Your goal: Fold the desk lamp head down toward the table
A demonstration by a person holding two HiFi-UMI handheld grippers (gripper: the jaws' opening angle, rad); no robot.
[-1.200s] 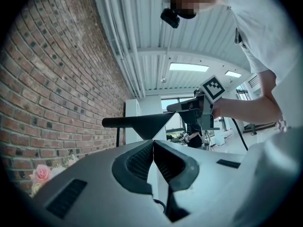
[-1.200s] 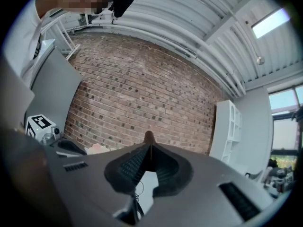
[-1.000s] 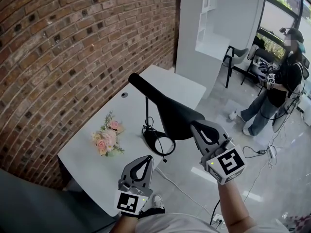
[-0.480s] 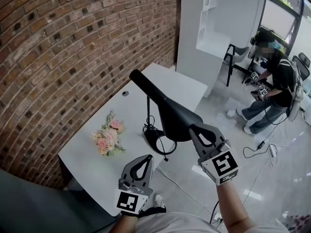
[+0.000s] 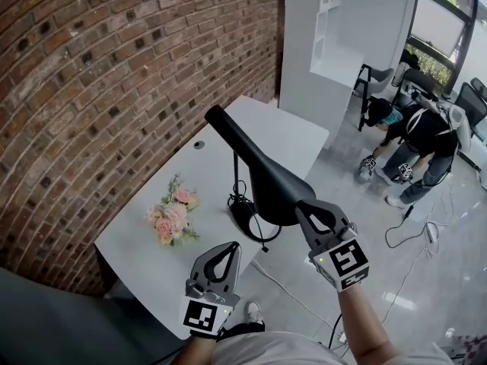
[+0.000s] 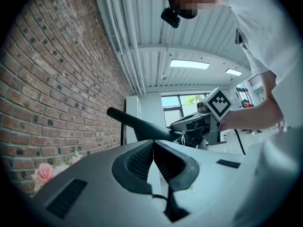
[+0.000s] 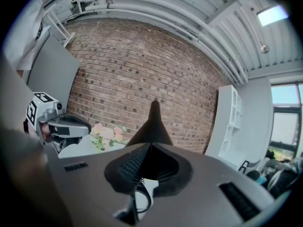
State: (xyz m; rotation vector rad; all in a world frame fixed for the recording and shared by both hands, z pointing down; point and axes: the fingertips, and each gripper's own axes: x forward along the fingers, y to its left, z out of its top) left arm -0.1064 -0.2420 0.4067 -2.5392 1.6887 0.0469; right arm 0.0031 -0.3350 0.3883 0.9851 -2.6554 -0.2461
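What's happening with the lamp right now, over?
Right gripper shut on lamp head. Left gripper shut, empty, low by the table edge. Lamp head raised, not yet folded. Flowers off to the side, not in the way.

A black lamp head (image 5: 262, 175) is seen tilted, narrow end up toward the brick wall (image 5: 114, 82), wide end low. The right gripper (image 5: 303, 204) is clamped on the wide end. The left gripper (image 5: 230, 247) is held lower at the table (image 5: 144, 253) edge, jaws together, nothing in them. A thin stem (image 5: 235, 177) and ring base (image 5: 247, 217) are seen on the white table, pink flowers (image 5: 170, 216) to their left. A person (image 5: 415, 139) is seen bent over on the floor far right.
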